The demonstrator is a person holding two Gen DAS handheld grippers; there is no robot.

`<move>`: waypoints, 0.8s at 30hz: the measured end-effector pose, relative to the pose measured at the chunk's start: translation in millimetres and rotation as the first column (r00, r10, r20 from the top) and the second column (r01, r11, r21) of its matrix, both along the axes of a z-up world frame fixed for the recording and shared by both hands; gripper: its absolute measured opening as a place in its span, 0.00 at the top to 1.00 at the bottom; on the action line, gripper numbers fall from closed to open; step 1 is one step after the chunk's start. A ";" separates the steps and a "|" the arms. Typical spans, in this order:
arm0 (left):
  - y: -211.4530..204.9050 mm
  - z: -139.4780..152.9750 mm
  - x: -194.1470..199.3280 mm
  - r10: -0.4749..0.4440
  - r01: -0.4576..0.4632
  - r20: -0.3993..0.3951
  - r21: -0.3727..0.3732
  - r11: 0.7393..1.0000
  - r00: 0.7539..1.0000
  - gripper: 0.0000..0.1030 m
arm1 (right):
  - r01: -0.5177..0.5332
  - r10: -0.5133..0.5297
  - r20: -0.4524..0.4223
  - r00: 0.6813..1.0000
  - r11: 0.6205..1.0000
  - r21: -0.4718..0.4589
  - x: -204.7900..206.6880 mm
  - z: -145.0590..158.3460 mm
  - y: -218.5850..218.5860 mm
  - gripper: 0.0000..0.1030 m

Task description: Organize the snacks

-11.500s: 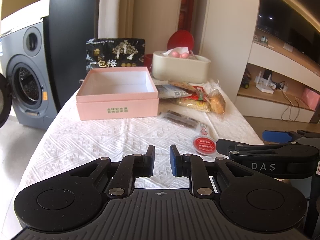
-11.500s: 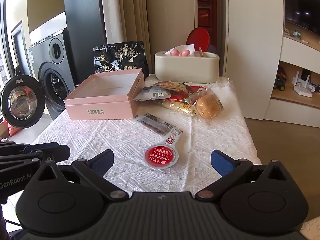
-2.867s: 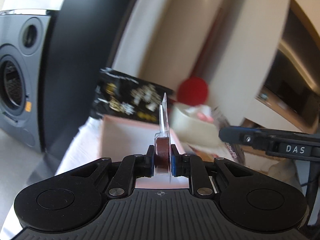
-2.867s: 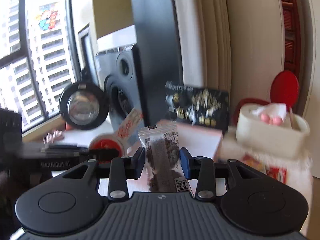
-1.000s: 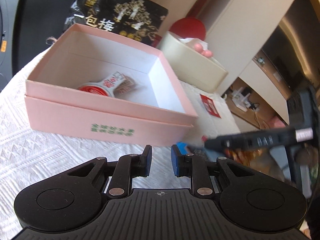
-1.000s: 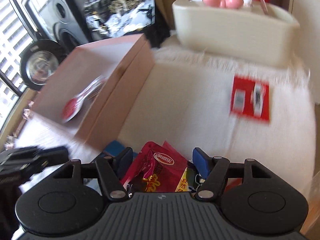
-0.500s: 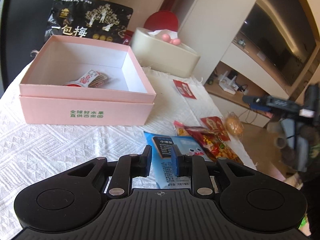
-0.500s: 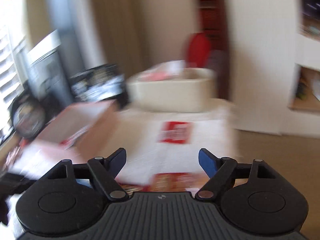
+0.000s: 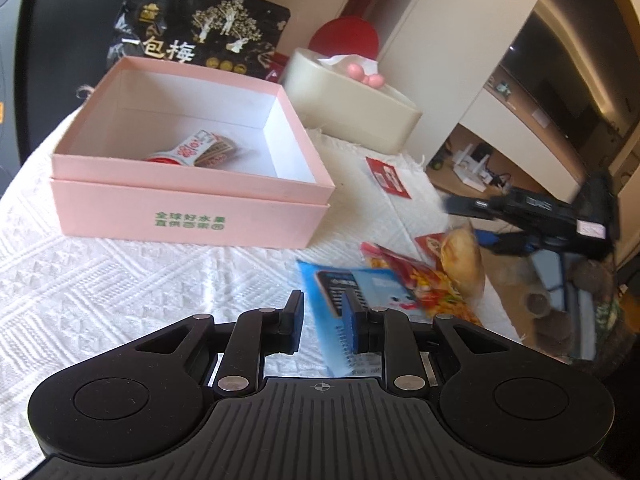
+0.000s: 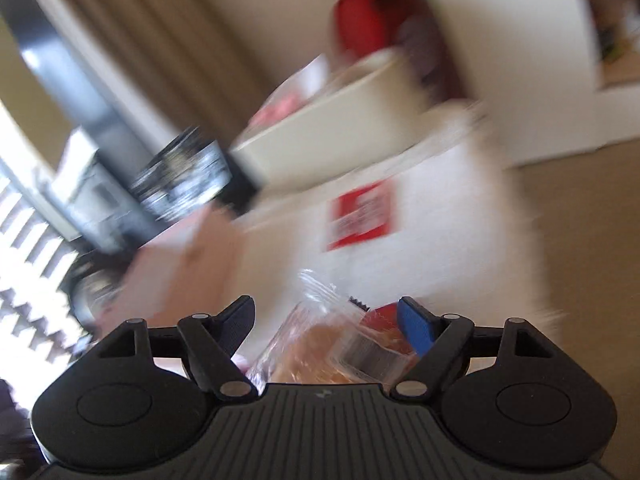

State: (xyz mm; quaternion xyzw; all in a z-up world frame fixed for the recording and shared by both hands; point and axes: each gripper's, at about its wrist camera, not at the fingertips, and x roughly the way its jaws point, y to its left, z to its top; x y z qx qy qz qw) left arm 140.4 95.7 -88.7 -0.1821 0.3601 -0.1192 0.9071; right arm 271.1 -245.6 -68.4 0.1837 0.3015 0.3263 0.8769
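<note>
The open pink box (image 9: 188, 208) sits on the white tablecloth and holds a red-and-white round snack (image 9: 188, 150) and a dark snack packet beside it. My left gripper (image 9: 322, 320) hovers low over a blue snack packet (image 9: 360, 292), its jaws narrowly apart and empty. Red snack bags (image 9: 408, 272) and a wrapped bun (image 9: 460, 256) lie right of it. My right gripper (image 10: 326, 320) is open just above the wrapped bun (image 10: 320, 344), which lies between its fingers; this view is blurred. It also shows in the left wrist view (image 9: 532, 216).
A cream tissue box (image 9: 352, 108) and a black plum bag (image 9: 196, 36) stand behind the pink box. A small red packet (image 9: 388, 178) lies on the cloth near the right table edge. A washing machine is at the left.
My right gripper has swung down from above the table toward the wrapped bun, tilting as it moves. My left gripper has crept forward over the blue packet and opened slightly.
</note>
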 end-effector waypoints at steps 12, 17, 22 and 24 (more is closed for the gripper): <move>14.9 -2.4 -7.3 0.014 -0.014 0.010 -0.021 1.000 1.000 0.77 | 0.189 -0.169 0.086 0.982 0.897 -0.399 98.8 25.4 74.9 0.20; 21.9 -1.9 -10.5 0.000 0.001 0.017 -0.040 0.999 1.000 0.77 | 0.196 -0.201 0.034 0.979 0.882 -0.430 112.5 23.0 72.6 0.43; 29.4 -5.9 -5.4 0.015 -0.014 0.005 -0.083 0.996 1.000 0.77 | 0.195 -0.148 0.150 0.977 0.905 -0.378 59.4 58.4 54.9 0.44; 31.0 -8.2 -3.6 0.022 -0.022 0.000 -0.103 0.994 1.000 0.77 | 0.168 -0.104 0.197 0.975 0.926 -0.338 21.6 75.2 45.4 0.44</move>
